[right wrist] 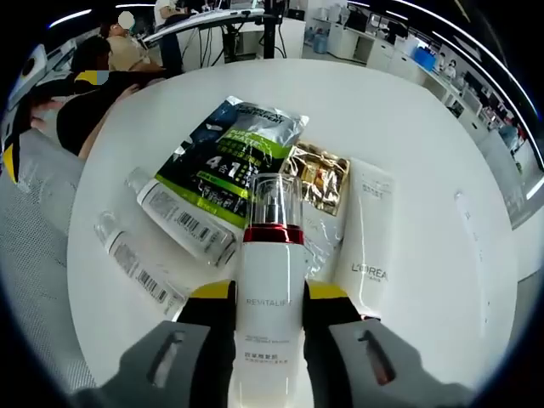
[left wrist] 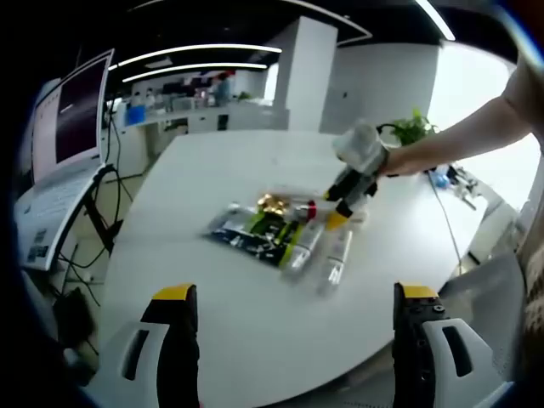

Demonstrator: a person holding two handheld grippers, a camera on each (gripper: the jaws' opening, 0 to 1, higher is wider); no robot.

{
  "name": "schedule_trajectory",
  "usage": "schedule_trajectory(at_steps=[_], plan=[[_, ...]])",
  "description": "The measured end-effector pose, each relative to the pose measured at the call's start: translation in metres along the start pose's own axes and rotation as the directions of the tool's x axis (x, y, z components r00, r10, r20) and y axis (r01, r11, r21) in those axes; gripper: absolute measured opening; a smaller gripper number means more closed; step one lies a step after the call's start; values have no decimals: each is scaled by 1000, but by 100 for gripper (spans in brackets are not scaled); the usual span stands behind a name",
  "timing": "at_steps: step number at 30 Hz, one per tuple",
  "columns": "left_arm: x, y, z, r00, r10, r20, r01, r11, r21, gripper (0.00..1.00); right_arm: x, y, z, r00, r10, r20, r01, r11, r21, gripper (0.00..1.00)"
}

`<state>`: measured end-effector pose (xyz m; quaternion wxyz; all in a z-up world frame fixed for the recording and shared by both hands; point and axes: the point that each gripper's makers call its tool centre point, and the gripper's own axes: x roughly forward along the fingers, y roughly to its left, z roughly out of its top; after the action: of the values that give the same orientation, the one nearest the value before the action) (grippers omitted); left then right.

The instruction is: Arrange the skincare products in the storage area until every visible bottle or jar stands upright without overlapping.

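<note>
In the right gripper view my right gripper [right wrist: 270, 293] is shut on a white bottle [right wrist: 270, 297] with a red band and a clear cap, held over the white table [right wrist: 408, 110]. Beyond it lie a green and silver pouch [right wrist: 225, 157], a gold sachet [right wrist: 319, 174], a white tube [right wrist: 367, 229] and two white bottles [right wrist: 183, 221] [right wrist: 136, 263] on their sides. In the left gripper view my left gripper [left wrist: 295, 293] is open and empty near the table's front edge. The right gripper [left wrist: 347, 200] reaches in over the pile of products [left wrist: 272, 234].
A monitor [left wrist: 72, 110] on a stand with cables stands left of the table. A potted plant [left wrist: 412, 127] and small items sit at the far right. A person's arm [left wrist: 463, 136] holds the right gripper. Office desks line the back.
</note>
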<state>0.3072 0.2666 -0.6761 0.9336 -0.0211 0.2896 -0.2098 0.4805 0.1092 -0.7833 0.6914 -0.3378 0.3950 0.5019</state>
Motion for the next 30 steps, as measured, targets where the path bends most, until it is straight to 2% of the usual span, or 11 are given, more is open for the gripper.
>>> schedule_trajectory(at_steps=[11, 16, 30], plan=[[-4, 2, 7, 999, 1, 37, 0, 999, -40, 92, -3, -1, 0, 999, -43, 15, 43, 999, 4, 29], [-4, 5, 9, 999, 4, 52, 0, 997, -75, 91, -11, 2, 3, 997, -54, 45, 54, 998, 18, 28], [-5, 1, 11, 998, 2, 56, 1, 999, -53, 90, -37, 6, -6, 986, -118, 117, 106, 989, 102, 28]])
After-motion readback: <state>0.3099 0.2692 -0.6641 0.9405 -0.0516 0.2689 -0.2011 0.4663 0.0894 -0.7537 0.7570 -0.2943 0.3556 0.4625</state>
